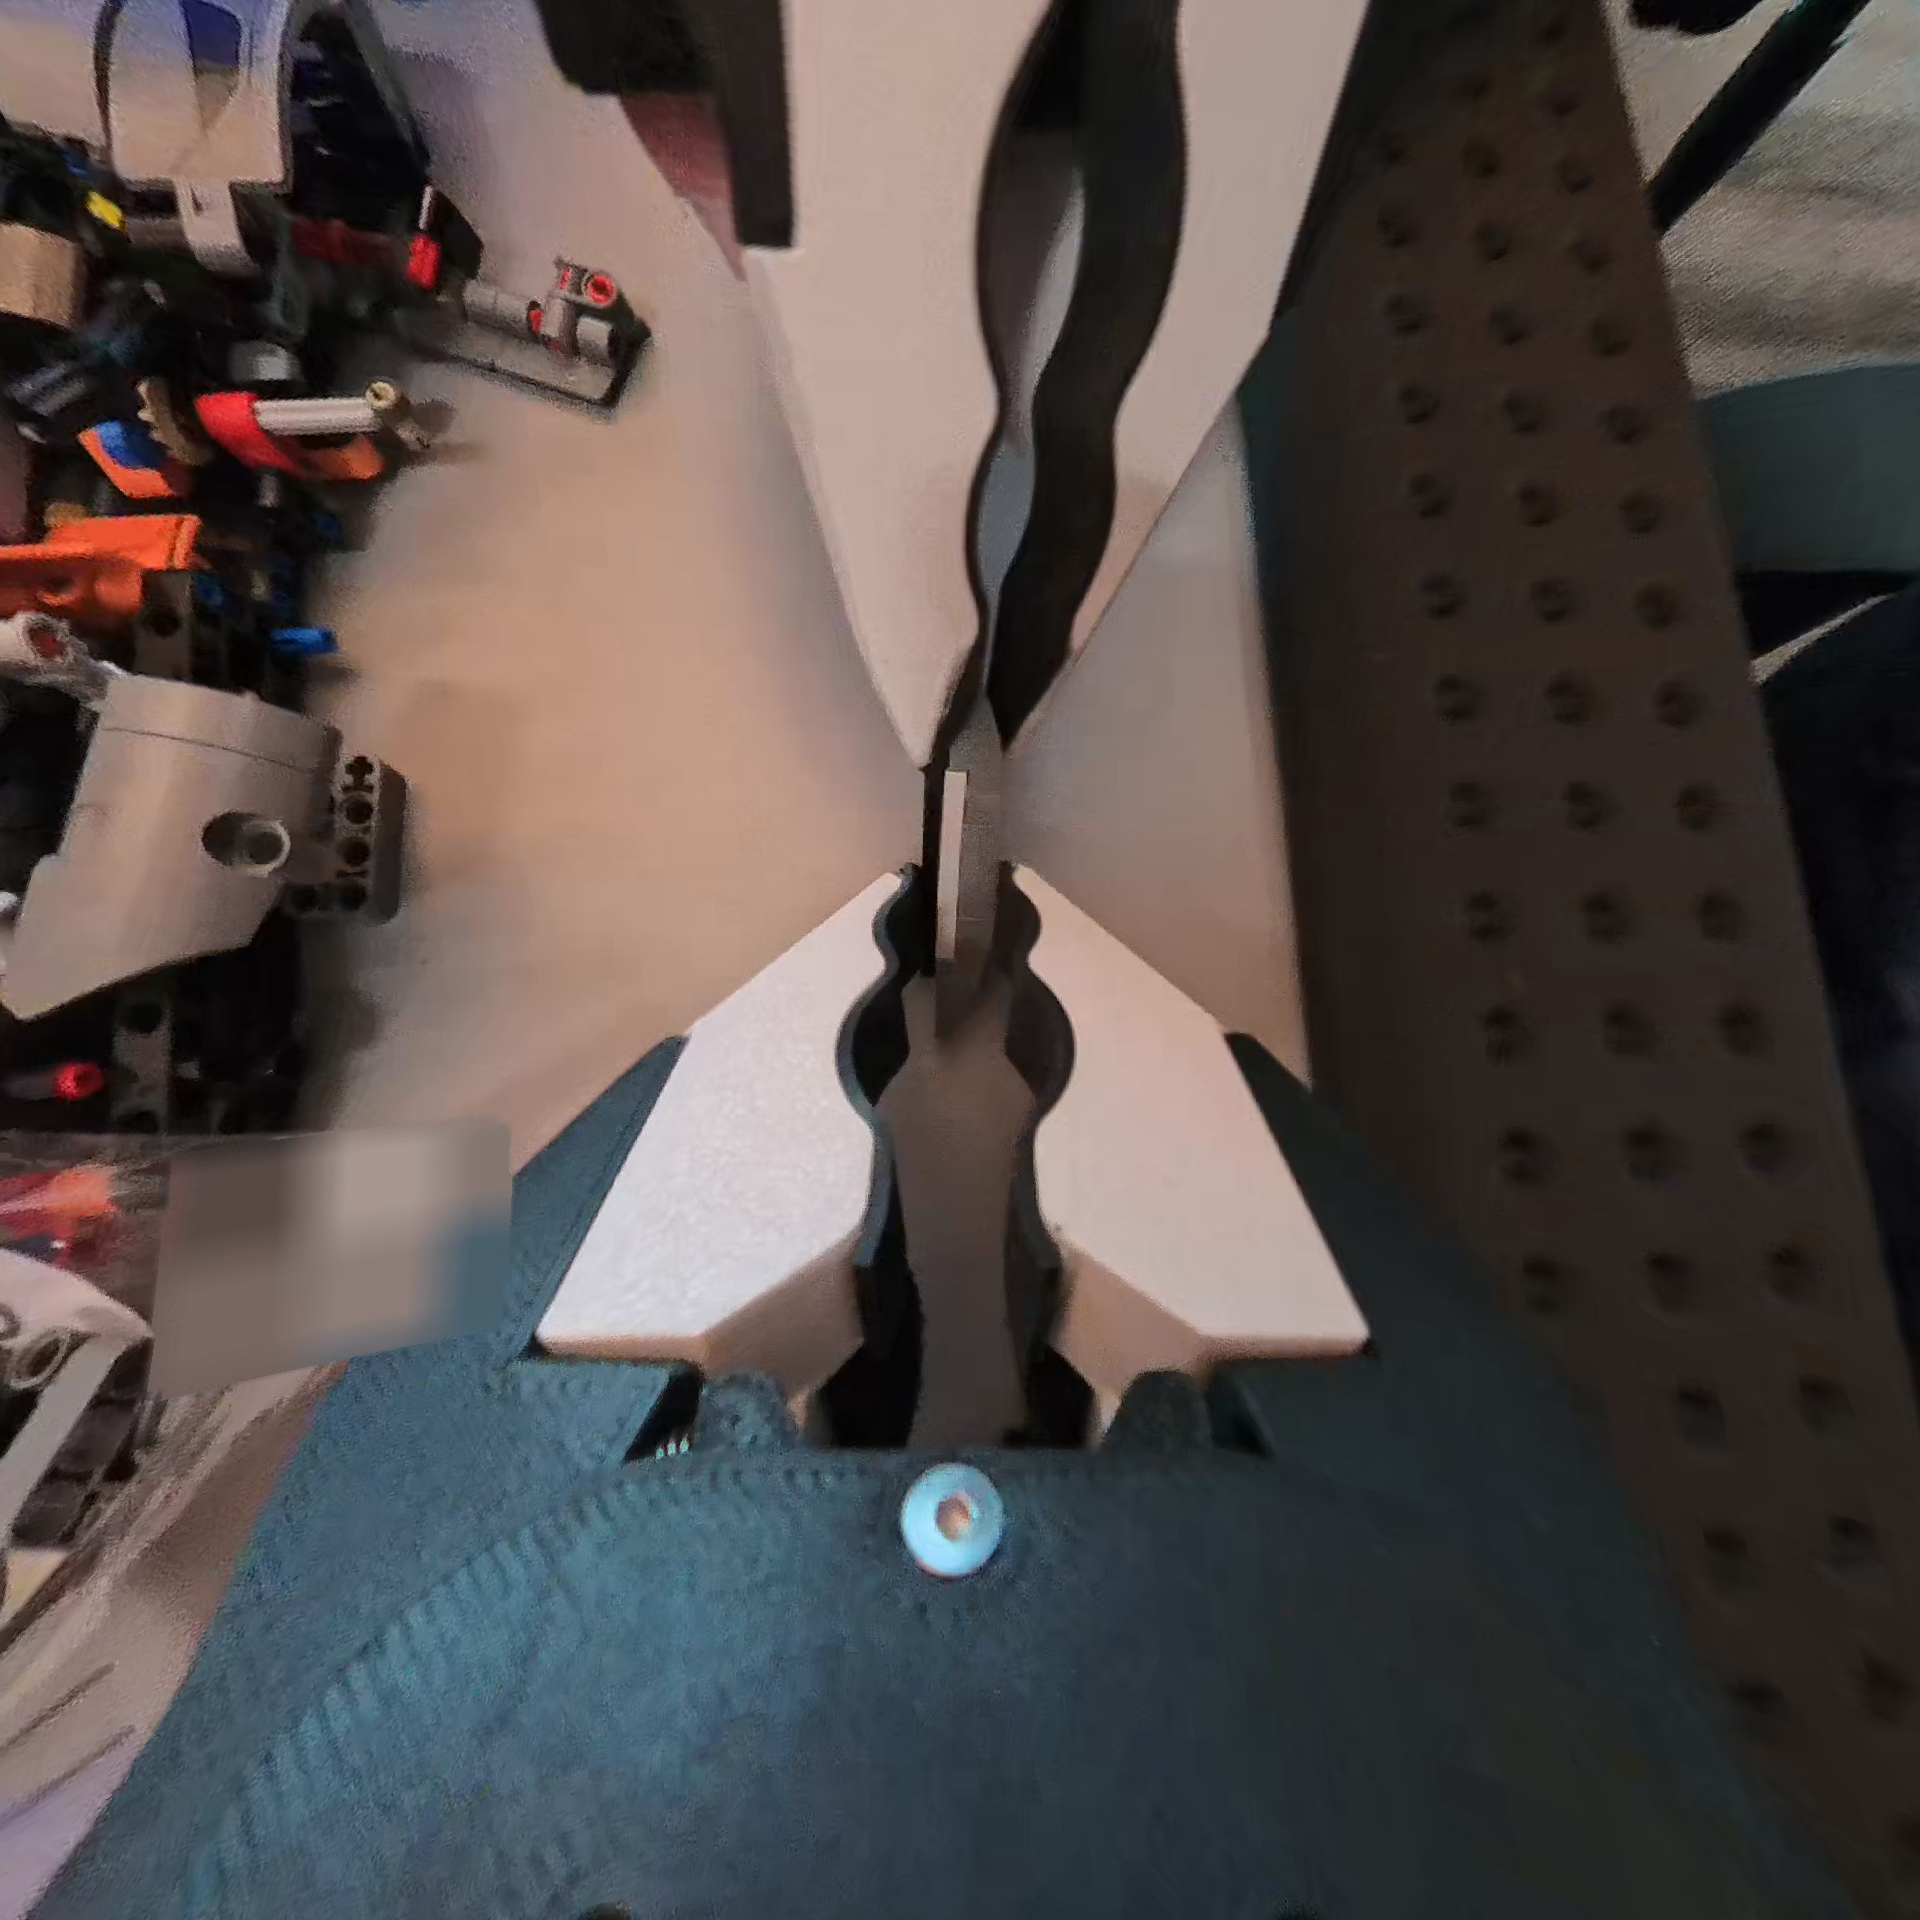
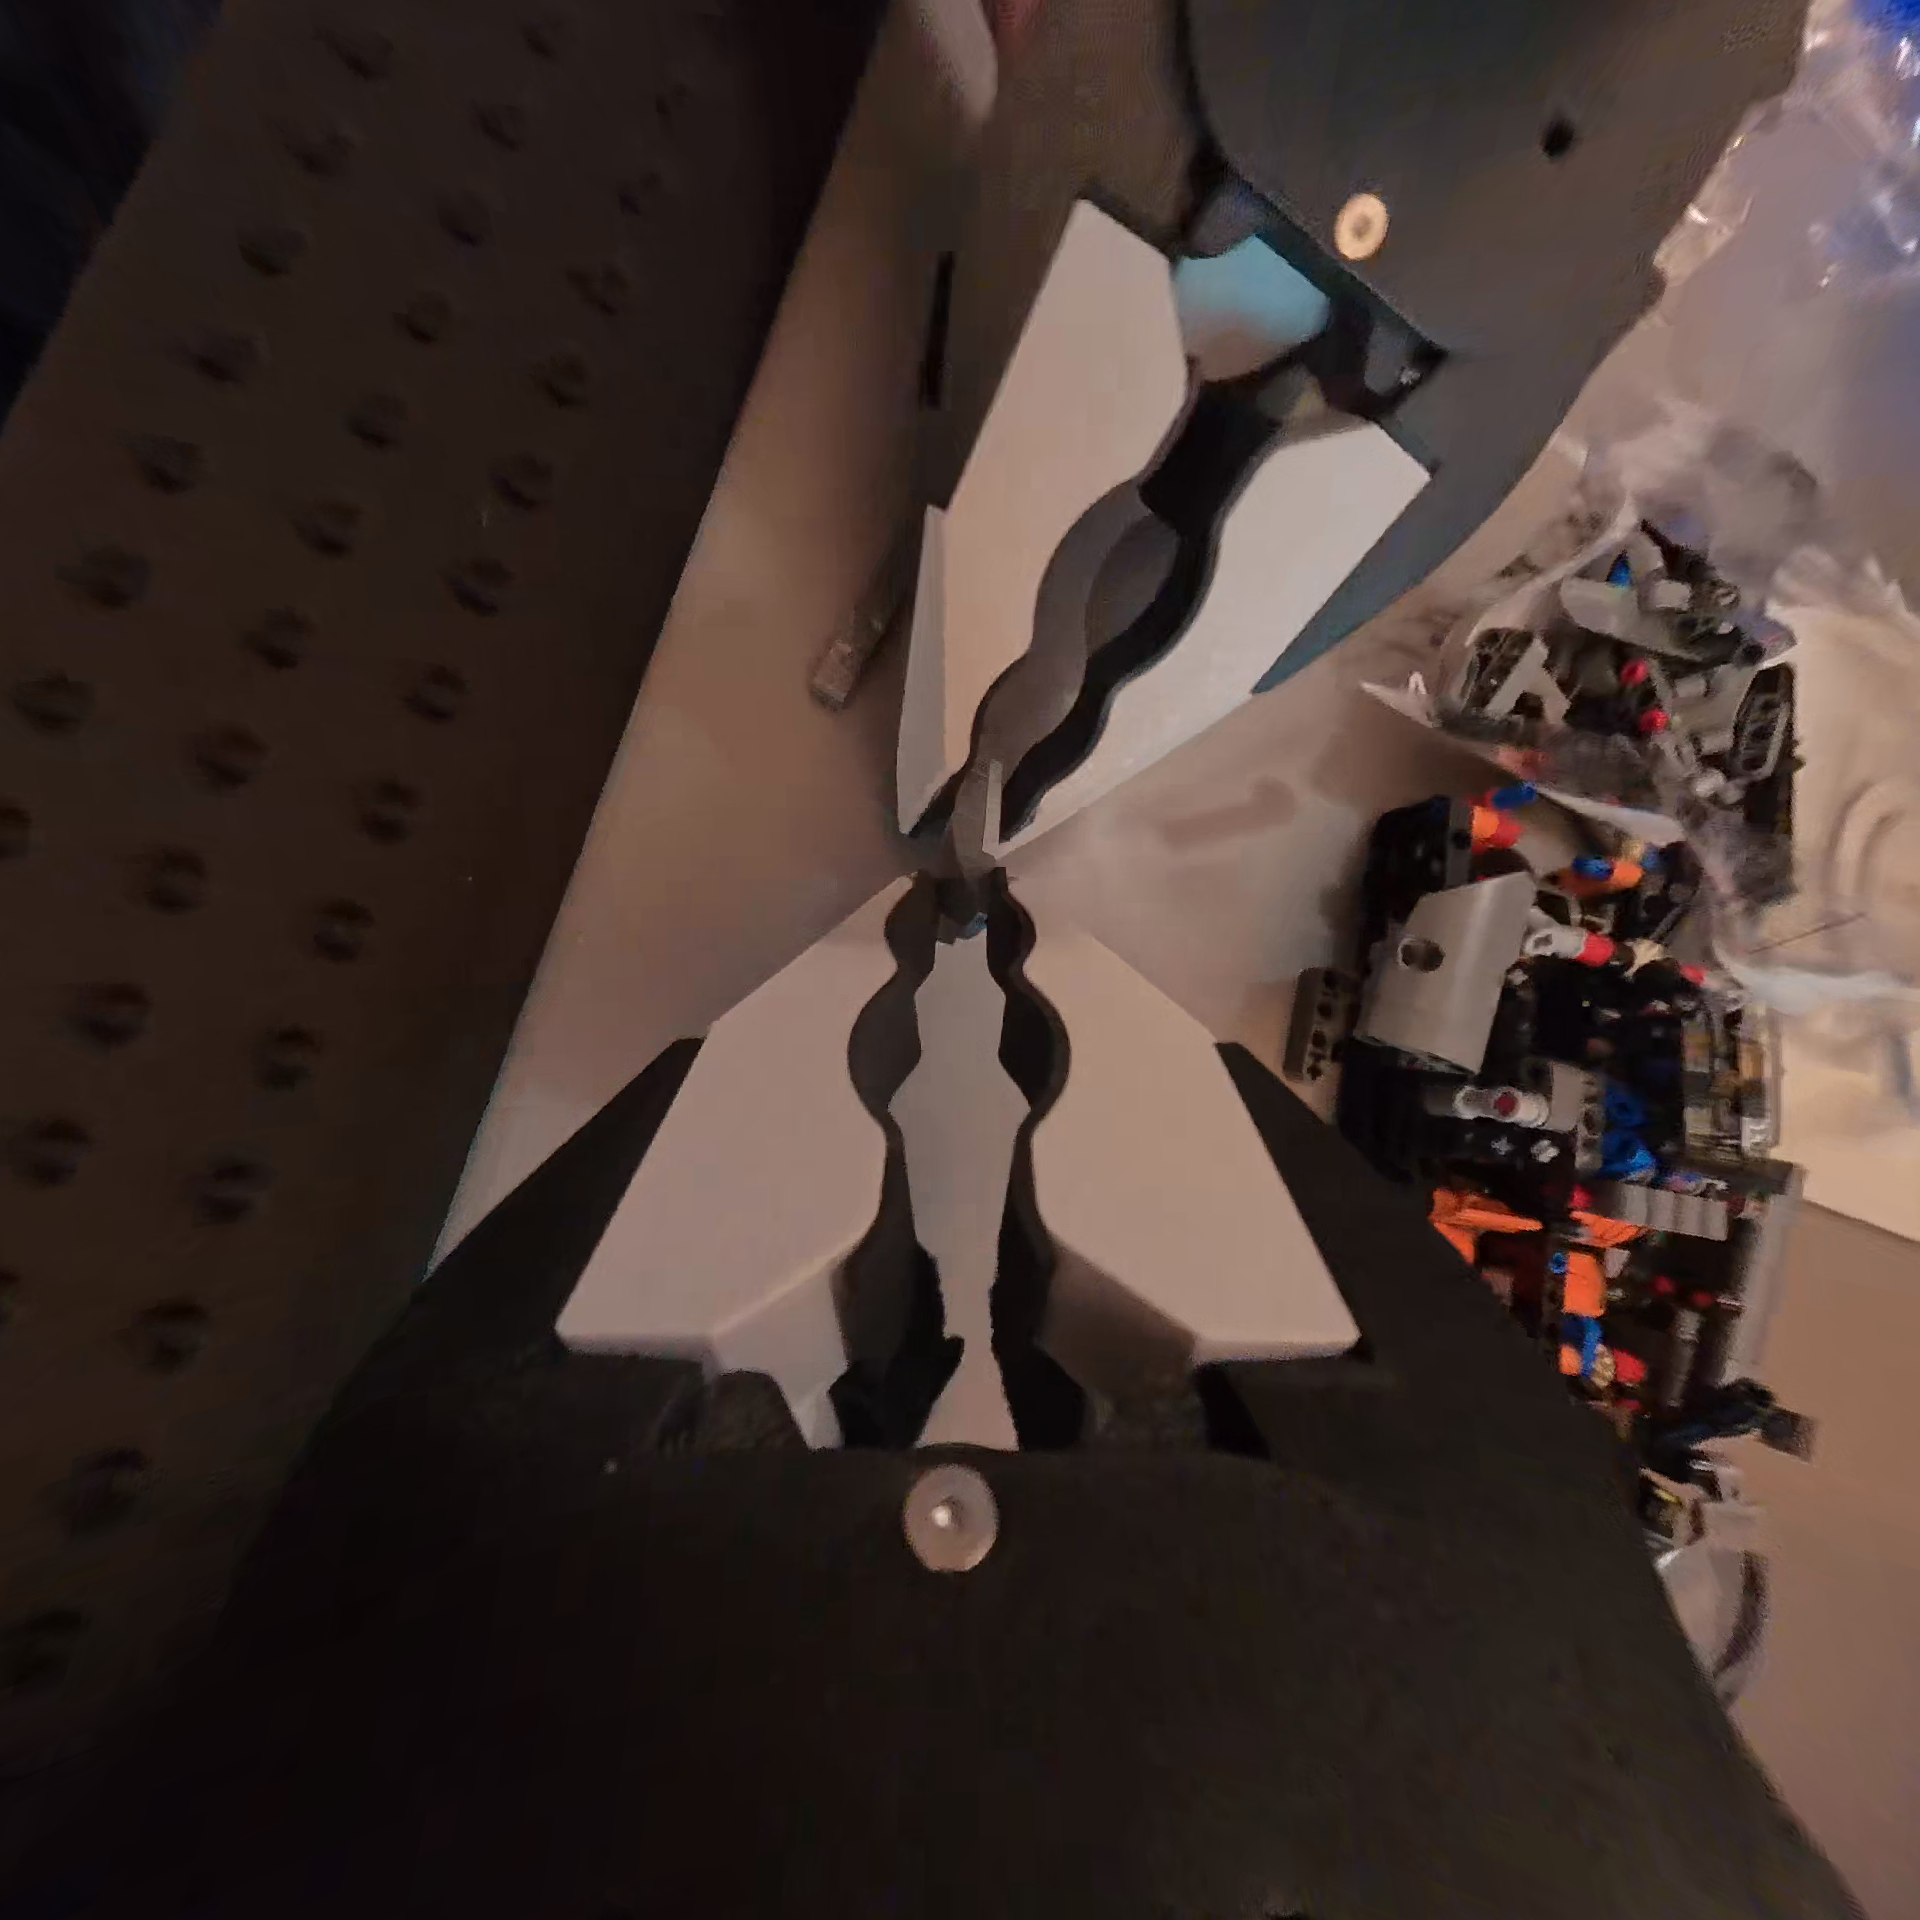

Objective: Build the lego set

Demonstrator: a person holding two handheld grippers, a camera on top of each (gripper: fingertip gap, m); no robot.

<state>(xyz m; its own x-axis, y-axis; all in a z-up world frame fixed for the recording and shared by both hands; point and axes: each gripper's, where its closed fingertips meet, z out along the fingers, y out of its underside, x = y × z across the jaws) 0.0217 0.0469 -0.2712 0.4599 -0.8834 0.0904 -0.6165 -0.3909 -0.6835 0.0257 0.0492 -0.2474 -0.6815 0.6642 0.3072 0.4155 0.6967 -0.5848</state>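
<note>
My left gripper (image 1: 961,914) is shut on a small flat grey lego piece (image 1: 968,883) that stands between its fingertips. My right gripper (image 2: 961,904) meets it tip to tip and is shut on the other end of the same grey piece (image 2: 979,816), above the table. In the left wrist view the right gripper (image 1: 977,727) comes in from the top. In the right wrist view the left gripper (image 2: 966,805) comes in from the upper right. The partly built lego model, black, grey and orange, lies at the left (image 1: 156,540) and, in the right wrist view, at the right (image 2: 1538,1091).
A dark perforated board (image 1: 1558,831) runs along the right, and along the left in the right wrist view (image 2: 260,623). A clear plastic bag of loose lego parts (image 2: 1662,644) lies beyond the model. A small grey beam (image 2: 857,649) lies on the pale table (image 1: 582,644). My left and right fingertips are right by each other.
</note>
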